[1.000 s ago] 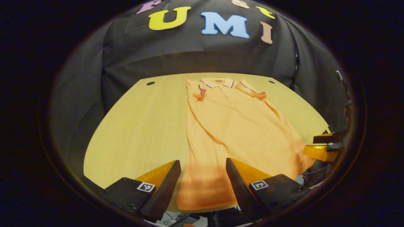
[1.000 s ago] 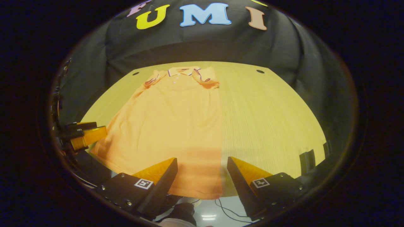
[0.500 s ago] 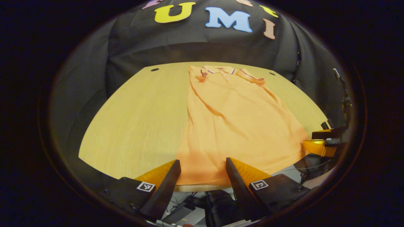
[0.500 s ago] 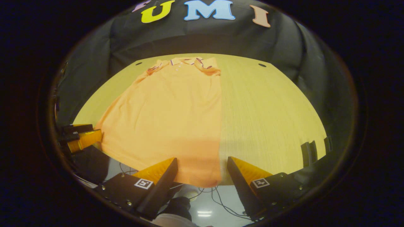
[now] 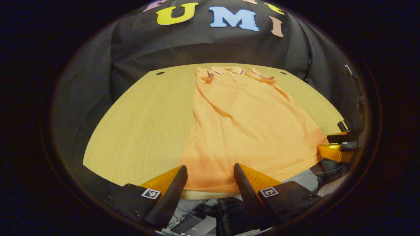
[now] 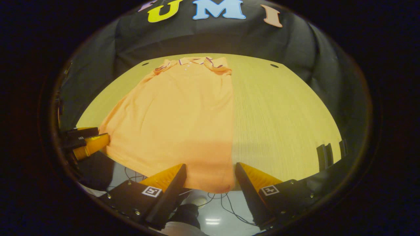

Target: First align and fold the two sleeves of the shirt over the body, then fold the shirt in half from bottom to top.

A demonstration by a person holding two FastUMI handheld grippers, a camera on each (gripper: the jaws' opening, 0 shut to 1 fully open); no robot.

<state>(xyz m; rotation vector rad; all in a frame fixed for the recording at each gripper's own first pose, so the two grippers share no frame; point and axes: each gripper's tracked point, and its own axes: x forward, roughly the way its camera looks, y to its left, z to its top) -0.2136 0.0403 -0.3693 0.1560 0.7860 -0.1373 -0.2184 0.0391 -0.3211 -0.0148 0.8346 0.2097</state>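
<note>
An orange polo shirt (image 5: 246, 124) lies flat on the yellow wooden table (image 5: 141, 124), collar (image 5: 226, 70) at the far side and both sleeves folded in over the body. Its hem lies along the table's near edge. My left gripper (image 5: 210, 167) is open, its fingers straddling the hem's left corner just above the cloth. In the right gripper view the shirt (image 6: 177, 111) lies left of centre. My right gripper (image 6: 210, 165) is open astride the hem's right corner, which droops over the edge. Each gripper also shows at the other view's side: the right gripper (image 5: 338, 147) and the left gripper (image 6: 85, 142).
Bare table spreads to the left of the shirt in the left gripper view and to the right (image 6: 285, 118) in the right gripper view. Small round holes (image 5: 160, 73) (image 6: 274, 66) mark the far corners. Two black clips (image 6: 325, 157) sit at the right rim. Cables (image 6: 229, 206) lie on the floor below.
Both grippers have drawn back toward the table's near edge, so the hem now sits at the fingertips instead of under them. Both stayed open. The shirt has not moved.
</note>
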